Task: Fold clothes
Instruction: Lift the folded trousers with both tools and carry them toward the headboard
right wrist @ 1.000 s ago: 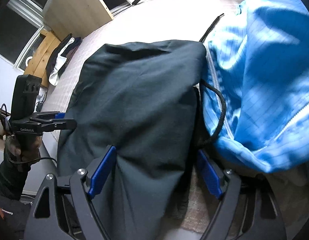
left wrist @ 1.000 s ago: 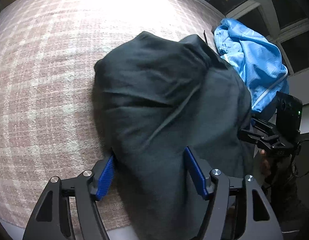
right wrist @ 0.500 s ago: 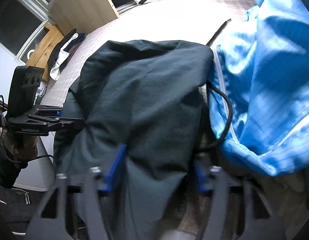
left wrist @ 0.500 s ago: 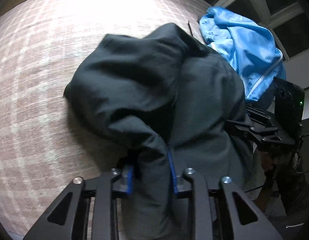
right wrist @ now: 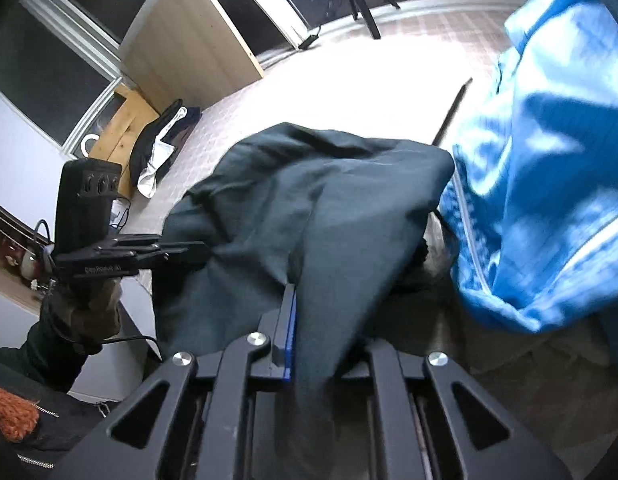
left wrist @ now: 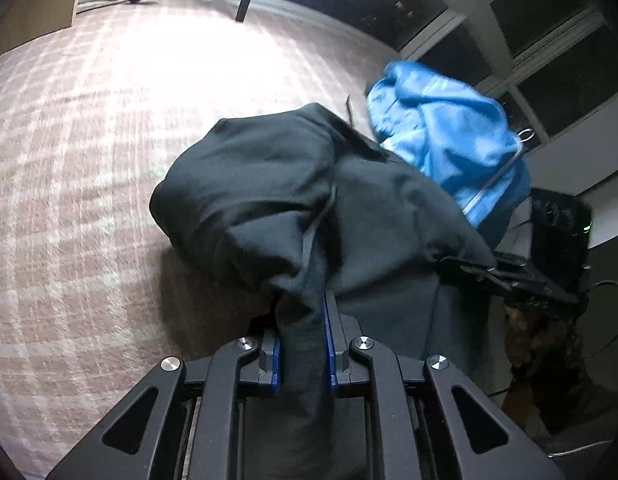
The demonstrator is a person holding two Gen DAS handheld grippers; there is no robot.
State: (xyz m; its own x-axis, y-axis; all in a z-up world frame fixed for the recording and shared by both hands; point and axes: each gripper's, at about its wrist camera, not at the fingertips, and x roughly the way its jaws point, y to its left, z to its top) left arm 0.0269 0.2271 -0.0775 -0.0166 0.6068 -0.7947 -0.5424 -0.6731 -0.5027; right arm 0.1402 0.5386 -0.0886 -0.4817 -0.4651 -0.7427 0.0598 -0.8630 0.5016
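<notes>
A: Where is the dark garment (left wrist: 293, 184)?

B: It lies bunched on the pink checked bedcover (left wrist: 89, 140), touching the blue jacket (left wrist: 449, 140) beside it.

A: And the grippers?

B: The left gripper (left wrist: 303, 344) has just closed, pinching a fold of the dark garment. The right gripper (right wrist: 309, 332) has just closed too, clamping the garment's near edge.

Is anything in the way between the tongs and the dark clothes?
Nothing. Both tongs have just been closing and now pinch the dark garment: the left tongs and the right tongs. The blue jacket lies beside it.
</notes>
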